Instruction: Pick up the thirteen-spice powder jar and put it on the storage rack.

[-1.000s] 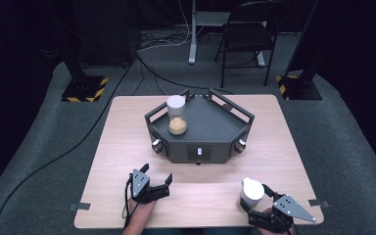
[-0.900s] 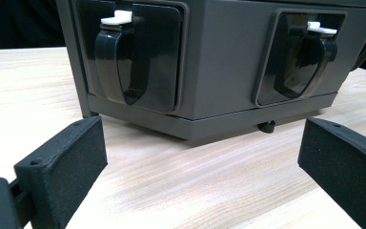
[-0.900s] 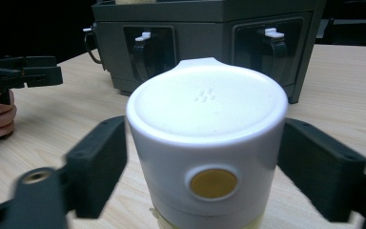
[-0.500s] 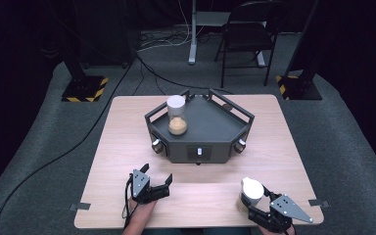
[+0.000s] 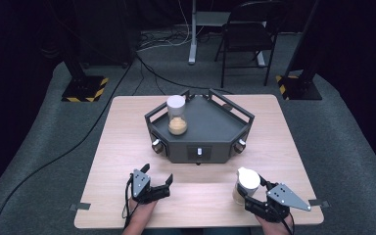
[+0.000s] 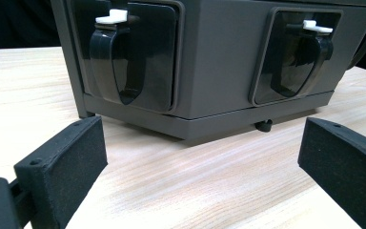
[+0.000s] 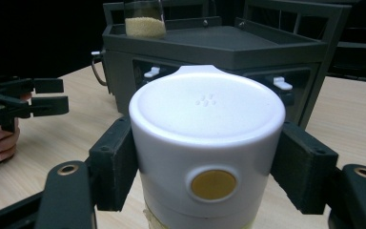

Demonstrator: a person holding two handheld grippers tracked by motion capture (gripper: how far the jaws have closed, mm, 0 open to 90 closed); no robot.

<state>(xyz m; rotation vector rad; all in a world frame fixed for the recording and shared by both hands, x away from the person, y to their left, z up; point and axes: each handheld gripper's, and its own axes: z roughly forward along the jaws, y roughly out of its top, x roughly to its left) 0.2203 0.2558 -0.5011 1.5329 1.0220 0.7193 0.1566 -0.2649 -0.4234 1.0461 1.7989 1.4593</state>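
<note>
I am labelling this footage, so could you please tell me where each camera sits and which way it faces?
High view: above the person's side, looking forward and down on the table; forearms and both grippers show.
Left gripper view: on the left gripper, facing the dark tray stand; open jaws show.
Right gripper view: on the right gripper, jaws shut on the white-lidded jar.
All share the stand.

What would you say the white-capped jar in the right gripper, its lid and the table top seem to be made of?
The jar body looks like clear plastic or glass: a pale grainy fill shows through below the lid. Its lid looks like smooth, slightly glossy white plastic, with soft highlights and small moulded dots. The table looks like light wood or wood-look laminate, matte, with visible grain lines.
</note>
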